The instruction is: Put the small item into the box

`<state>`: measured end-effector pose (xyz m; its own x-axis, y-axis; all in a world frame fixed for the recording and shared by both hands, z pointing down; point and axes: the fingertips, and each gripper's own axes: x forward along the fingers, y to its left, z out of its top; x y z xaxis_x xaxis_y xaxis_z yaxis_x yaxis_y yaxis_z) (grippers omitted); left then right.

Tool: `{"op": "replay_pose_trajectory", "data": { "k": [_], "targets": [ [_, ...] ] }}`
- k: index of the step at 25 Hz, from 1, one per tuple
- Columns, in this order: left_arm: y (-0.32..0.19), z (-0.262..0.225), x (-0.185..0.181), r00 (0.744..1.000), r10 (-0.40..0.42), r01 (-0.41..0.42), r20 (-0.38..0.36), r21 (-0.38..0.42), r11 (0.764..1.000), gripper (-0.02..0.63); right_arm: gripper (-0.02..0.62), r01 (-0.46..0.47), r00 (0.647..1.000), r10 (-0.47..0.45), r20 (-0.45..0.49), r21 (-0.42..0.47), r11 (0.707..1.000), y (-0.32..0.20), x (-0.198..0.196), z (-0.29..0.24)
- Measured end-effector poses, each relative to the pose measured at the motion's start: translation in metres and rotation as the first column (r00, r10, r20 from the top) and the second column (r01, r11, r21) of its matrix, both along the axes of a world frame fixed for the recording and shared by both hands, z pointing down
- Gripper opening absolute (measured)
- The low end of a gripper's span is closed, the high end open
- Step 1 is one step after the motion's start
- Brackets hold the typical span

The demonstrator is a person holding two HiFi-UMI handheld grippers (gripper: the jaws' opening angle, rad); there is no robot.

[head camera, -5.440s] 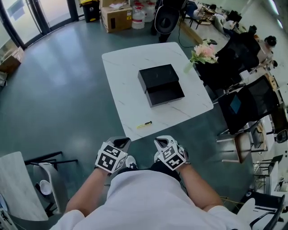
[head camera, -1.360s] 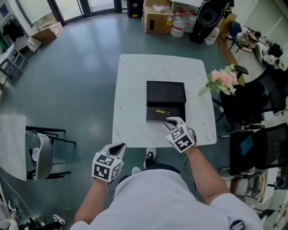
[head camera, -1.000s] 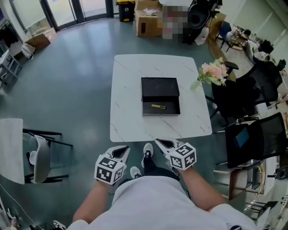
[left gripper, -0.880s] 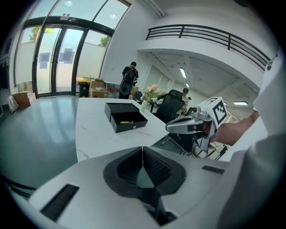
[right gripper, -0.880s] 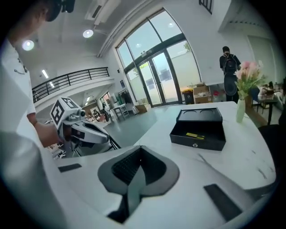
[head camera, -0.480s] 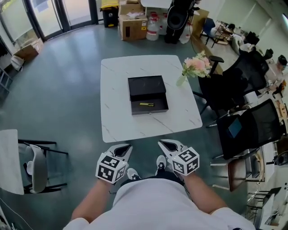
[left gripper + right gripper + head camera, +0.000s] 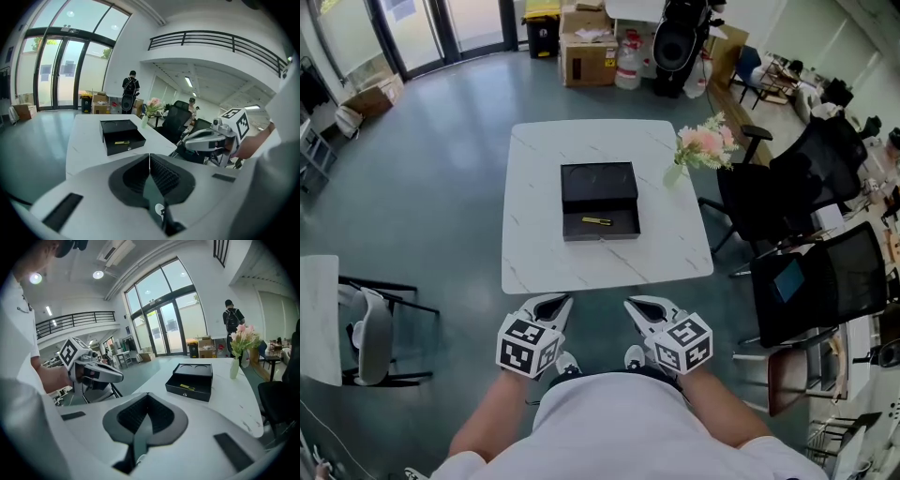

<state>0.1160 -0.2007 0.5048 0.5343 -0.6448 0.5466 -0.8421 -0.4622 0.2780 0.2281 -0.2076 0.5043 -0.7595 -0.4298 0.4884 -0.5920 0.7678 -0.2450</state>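
Small yellow item (image 7: 596, 221) in open blk box (image 7: 621, 228)

Bright, even daylight comes through the tall glass doors (image 7: 61, 70), with round ceiling lights (image 7: 98, 274) flaring slightly. The head view is sharp, the white table (image 7: 534, 253) bright, the black box (image 7: 598, 180) almost detailless; both gripper views bend strongly and go black at the corners.

White table (image 7: 534, 211) bears black box (image 7: 598, 185) and flower vase (image 7: 673, 173).
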Motion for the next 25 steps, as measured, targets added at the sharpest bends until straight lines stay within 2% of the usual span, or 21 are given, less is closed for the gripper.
{"op": "replay_pose_trajectory", "data": {
  "k": [10,15,25],
  "targets": [
    [0.001,-0.005,0.042,0.999,-0.016,0.015,0.043,0.021,1.0,0.017,0.015,0.057,0.998,-0.057,0.002,0.024,0.998,-0.005,0.032,0.005],
    [0.006,-0.005,0.047,0.998,-0.014,0.013,0.068,0.014,1.0,0.017,0.015,0.076,0.997,-0.077,0.016,0.043,0.996,-0.003,0.03,0.001],
    [0.012,-0.007,0.052,0.997,-0.014,0.013,0.081,0.014,1.0,0.017,0.015,0.083,0.996,-0.084,0.033,0.028,0.996,0.005,0.032,0.004]
  ]
}}
